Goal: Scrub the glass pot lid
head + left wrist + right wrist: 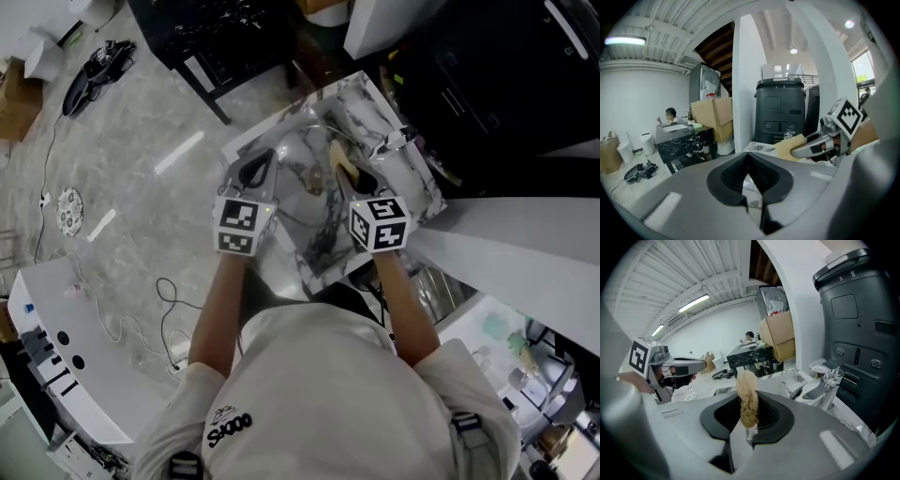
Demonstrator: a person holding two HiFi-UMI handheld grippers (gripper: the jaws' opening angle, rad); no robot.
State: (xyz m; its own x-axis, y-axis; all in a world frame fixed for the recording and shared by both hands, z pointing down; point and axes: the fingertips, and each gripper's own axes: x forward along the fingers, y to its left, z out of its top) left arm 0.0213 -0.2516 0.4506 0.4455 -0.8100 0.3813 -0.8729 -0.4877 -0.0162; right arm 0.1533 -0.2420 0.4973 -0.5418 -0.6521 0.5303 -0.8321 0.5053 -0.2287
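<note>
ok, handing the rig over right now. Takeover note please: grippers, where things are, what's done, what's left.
Left gripper: jaws shut, seemingly on the rim of the glass pot lid, which it holds over the marble-pattern countertop.
Right gripper: jaws shut on a tan scrubber, up at the lid's right side. Whether it touches the lid is unclear.
Done: lid and scrubber are both in hand. How much has been scrubbed cannot be told.
Left: rub the scrubber over the lid's surface.

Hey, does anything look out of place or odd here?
Nothing stands out. The right gripper has its fingers shut on a tan fibrous scrubbing pad, held over the marble-patterned sink.
</note>
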